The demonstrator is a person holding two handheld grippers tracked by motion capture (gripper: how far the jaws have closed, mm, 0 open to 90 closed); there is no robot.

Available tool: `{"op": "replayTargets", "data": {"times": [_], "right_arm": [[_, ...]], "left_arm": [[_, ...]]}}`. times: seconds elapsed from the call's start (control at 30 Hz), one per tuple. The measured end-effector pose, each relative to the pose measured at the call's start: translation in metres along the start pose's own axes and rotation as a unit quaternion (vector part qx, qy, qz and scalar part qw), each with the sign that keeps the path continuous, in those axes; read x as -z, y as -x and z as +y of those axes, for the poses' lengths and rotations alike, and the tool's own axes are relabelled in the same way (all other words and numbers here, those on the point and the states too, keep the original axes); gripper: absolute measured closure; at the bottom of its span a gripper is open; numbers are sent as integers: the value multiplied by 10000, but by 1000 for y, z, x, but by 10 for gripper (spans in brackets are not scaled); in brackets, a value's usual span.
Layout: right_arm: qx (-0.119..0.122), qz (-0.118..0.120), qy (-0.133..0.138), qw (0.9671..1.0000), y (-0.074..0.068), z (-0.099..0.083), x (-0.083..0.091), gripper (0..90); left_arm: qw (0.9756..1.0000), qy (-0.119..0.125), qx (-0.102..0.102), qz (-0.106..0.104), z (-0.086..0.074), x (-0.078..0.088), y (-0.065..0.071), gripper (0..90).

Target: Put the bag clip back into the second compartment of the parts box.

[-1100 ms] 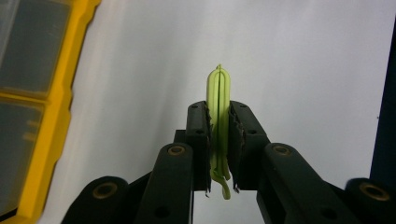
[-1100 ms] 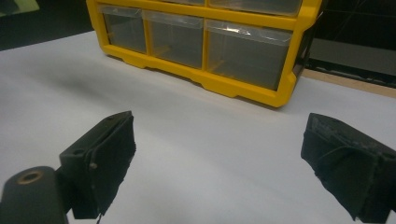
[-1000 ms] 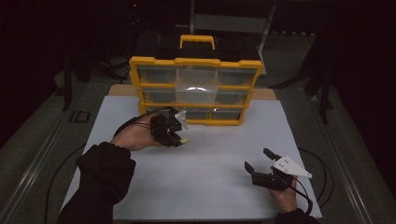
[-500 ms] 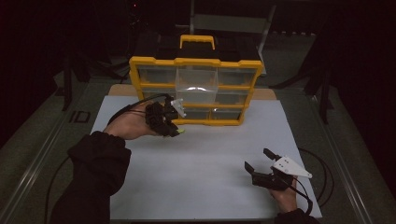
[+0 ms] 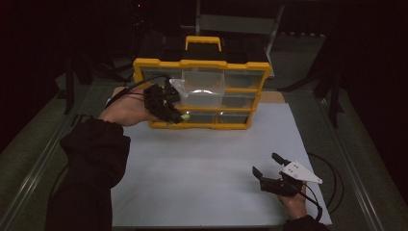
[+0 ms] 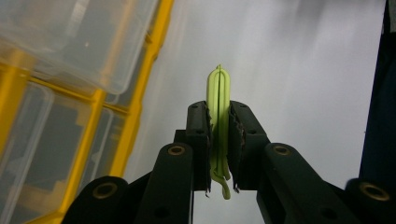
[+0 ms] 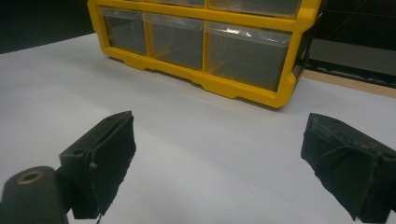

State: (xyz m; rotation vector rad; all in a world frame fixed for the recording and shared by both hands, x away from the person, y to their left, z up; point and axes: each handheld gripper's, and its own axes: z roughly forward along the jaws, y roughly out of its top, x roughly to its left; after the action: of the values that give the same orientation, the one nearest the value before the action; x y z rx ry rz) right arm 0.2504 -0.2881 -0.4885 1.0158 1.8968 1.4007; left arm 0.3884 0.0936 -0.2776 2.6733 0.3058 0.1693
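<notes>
Left gripper [image 6: 218, 149] is clamping a thin green clip [image 6: 218, 116], long axis along the jaws, just beside the organizer's [image 5: 202, 65] pulled-out clear drawer [image 5: 202, 91]. Right gripper [image 5: 270, 166] is resting agape, well apart.

A white worktop [image 5: 202, 168] spans the middle. A wooden board [image 5: 272, 97] edges it at 12 o'clock. Dark surroundings beyond.

A dim workshop or lab recording bench

A white-topped table [image 5: 202, 163] stands in a dark room, carrying a yellow plastic parts organiser with clear drawers [image 5: 202, 94]; black stand legs [image 5: 332, 91] and a trailing black cable [image 5: 332, 168] surround it.
</notes>
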Motion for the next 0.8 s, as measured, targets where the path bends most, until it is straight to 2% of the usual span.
{"op": "replayTargets", "data": {"times": [0.13, 0.33, 0.53, 0.57, 0.8], "right_arm": [[-7, -2, -1, 10000, 0, 0, 0, 98], [-22, 9, -12, 10000, 0, 0, -1, 98], [-33, 16, -12, 10000, 0, -1, -1, 98], [-33, 17, -14, 10000, 0, -1, -1, 98], [-50, 19, -10, 10000, 0, -1, -1, 98]], "left_arm": [[9998, 182, 48, -84, 1, 10, -5, 806], [9997, 222, 131, -53, 3, 22, -11, 806], [9985, 468, 265, -89, 5, 30, -17, 807], [9986, 477, 228, -77, 6, 30, -18, 807], [9983, 472, 336, -80, 11, 35, -23, 807]]}}
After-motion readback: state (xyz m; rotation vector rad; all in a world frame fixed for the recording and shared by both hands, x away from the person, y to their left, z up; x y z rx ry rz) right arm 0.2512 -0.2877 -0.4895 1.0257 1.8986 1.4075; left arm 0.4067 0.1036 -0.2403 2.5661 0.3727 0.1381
